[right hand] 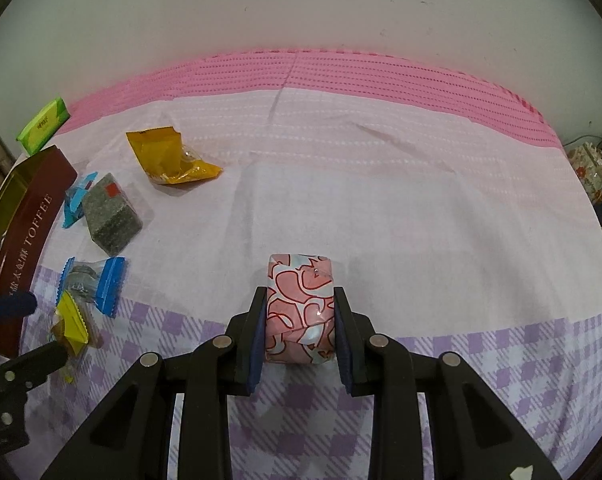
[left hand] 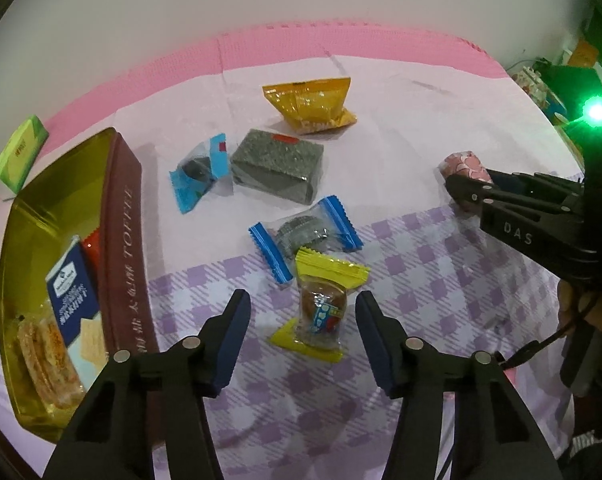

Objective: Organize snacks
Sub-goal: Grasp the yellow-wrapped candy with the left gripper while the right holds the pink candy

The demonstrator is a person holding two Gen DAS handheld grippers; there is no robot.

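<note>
Left wrist view: the left gripper (left hand: 303, 312) points down at a table covered by a cloth (left hand: 421, 128) that is pale pink farther away and purple-checked nearer the camera. Its two blue-padded jaws stand apart on either side of a yellow-wrapped candy (left hand: 321, 304), which lies on the checked part; the pads do not touch the wrapper.

Just beyond that candy lies a clear candy with blue crimped ends (left hand: 305, 236). Farther back sit a grey speckled block in clear wrap (left hand: 279, 170), a blue packet (left hand: 199, 178) just left of it, and an orange-yellow pouch (left hand: 313, 106) behind them.

At the left edge an open gold-lined tin (left hand: 25, 216) with a dark red wall marked TOFFEE holds a navy and white cracker packet (left hand: 75, 300) and some golden biscuits (left hand: 47, 356). A green box (left hand: 19, 156) lies beyond the tin on a pink mat (left hand: 161, 68).

At the right, the right gripper (left hand: 457, 184) reaches in, clamped on a pink patterned snack (left hand: 467, 164). A green light (left hand: 597, 112) glows above it.

Right wrist view: the right gripper (right hand: 301, 320) is closed on the pink patterned snack (right hand: 301, 304), both pads pressing its sides, over the line where the pink cloth (right hand: 381, 184) meets the checks. The other snacks and the tin (right hand: 25, 216) lie well apart at the left.
</note>
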